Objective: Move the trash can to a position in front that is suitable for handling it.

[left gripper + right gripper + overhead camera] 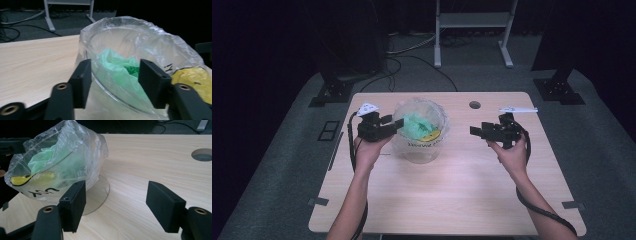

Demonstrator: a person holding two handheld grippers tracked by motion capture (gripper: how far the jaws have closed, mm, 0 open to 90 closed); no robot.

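A clear, round container (421, 131) of glass or hard plastic stands on the pale wood-grain table (447, 200), toward the far edge and left of the middle. It is lined with a thin, crinkled transparent bag (150, 40) folded out over its rim. The bag carries a yellow patch (22, 179) and some dark lettering. Inside lies a crumpled, soft mint-green plastic film (117, 67). In the right claw view the container leans, its mouth turned up and away from that claw, and a flat clear disc-like foot (100, 195) rests on the table under it. It has no clear long axis.

The left claw (398, 123) is held at the container's left side, and its matte black, blocky jaws stand moderately apart. In the left claw view the curved rim passes between them, one jaw outside the wall and the other over the green film. Whether they touch the rim cannot be told.

The right claw (476, 131) hovers to the right of the container, apart from it. Its jaws are spread wide and empty, pointing toward the container. A round hole (474, 105) is cut in the table near the far edge.
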